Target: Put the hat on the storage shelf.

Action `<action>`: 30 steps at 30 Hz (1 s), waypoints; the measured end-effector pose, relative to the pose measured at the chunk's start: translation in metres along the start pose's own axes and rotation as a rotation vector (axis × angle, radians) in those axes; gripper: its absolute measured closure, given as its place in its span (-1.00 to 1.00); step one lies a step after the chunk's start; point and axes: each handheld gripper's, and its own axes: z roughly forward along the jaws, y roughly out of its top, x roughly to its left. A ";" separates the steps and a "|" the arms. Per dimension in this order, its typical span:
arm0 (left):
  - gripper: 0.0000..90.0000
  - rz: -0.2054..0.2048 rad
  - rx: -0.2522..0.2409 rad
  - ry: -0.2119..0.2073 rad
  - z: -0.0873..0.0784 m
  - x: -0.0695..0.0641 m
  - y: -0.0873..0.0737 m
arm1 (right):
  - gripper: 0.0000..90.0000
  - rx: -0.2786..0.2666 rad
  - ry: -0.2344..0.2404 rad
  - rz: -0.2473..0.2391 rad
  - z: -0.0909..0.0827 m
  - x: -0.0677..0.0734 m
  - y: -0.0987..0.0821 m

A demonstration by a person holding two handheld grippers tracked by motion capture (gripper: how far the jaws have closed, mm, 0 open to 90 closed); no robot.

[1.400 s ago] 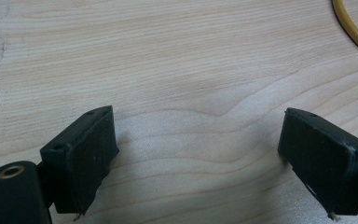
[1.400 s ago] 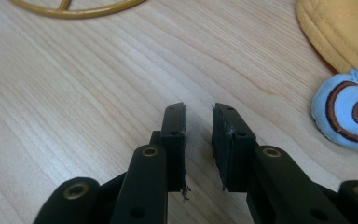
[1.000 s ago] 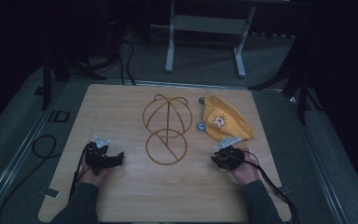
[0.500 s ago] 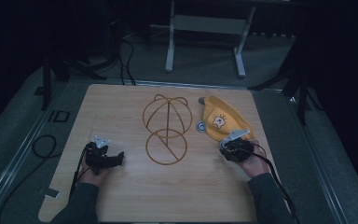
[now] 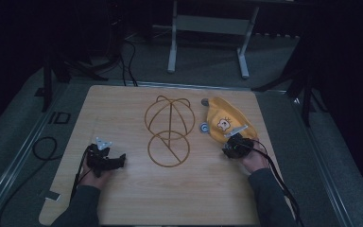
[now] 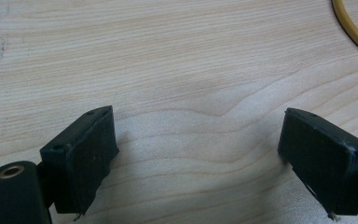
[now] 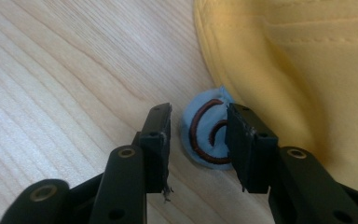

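Observation:
A yellow cap (image 5: pixel 227 120) with a small cartoon face lies at the right of the wooden table (image 5: pixel 123 109). Two round blue-grey ears stick out on its left side. My right gripper (image 5: pixel 228 143) sits at the cap's near edge. In the right gripper view its jaws (image 7: pixel 198 112) stand a little apart, open, with a blue ear (image 7: pixel 205 135) just beyond them and yellow cloth (image 7: pixel 298 60) to the right. A brown wire cap-shaped frame (image 5: pixel 168 127) lies flat at the table's middle. My left gripper (image 5: pixel 118 161) rests at the near left, wide open (image 6: pixel 199 113) over bare wood.
A curve of the wire frame (image 6: pixel 354 32) shows at the top right of the left gripper view. Beyond the table stands a grey metal stand (image 5: pixel 208 23). Cables (image 5: pixel 42 146) lie on the floor at the left. Dark floor surrounds the table.
My right gripper has moved forward and a little right, up to the near edge of the yellow cap. The left gripper has stayed in place.

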 end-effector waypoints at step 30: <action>-0.74 0.000 0.000 0.000 0.000 0.000 0.000 | 0.88 -0.079 0.006 0.025 -0.035 -0.004 0.027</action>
